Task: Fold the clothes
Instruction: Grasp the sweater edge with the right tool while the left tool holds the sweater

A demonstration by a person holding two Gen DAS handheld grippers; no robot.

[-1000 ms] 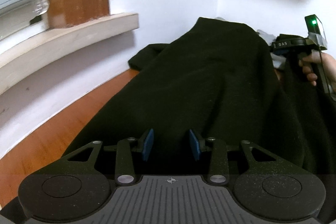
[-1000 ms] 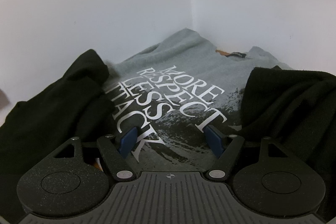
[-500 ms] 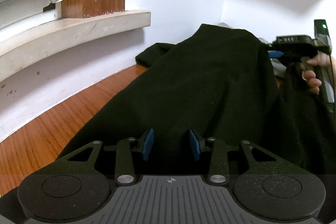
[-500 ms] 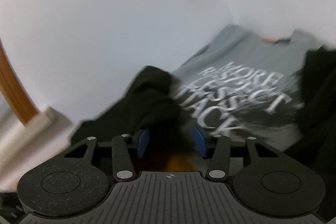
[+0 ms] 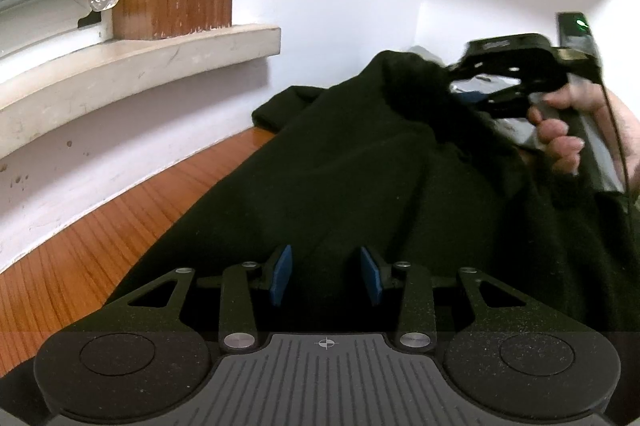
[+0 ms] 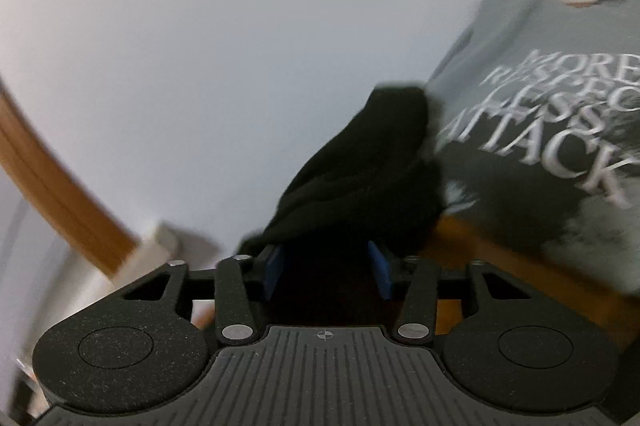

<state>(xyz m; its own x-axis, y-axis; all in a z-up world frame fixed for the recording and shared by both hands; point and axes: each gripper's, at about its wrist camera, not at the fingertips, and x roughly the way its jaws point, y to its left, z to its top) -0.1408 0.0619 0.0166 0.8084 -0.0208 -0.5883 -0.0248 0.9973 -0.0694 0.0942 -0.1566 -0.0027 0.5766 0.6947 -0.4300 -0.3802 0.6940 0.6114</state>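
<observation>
Black garment [image 5: 360, 178] is lying across the wooden floor [image 5: 100, 254], running from the left gripper [image 5: 326, 276] out toward the white wall corner. L gripper's blue pads are standing partly apart w/ black cloth lying between them; can't tell if they're pressing on it. R gripper [image 6: 327, 268] is closing its jaws, w/ a bunched fold of the same black fabric sitting between the pads and rising up ahead of them. From the L view, a hand [image 5: 576, 134] is holding the R gripper's handle at the garment's far end. Just beside that bunch, to its right, a grey printed T-shirt [image 6: 540, 98] is lying flat on the floor, edge touching the black cloth. A window sill [image 5: 140, 62] is sitting off to the left. No containers showing.
</observation>
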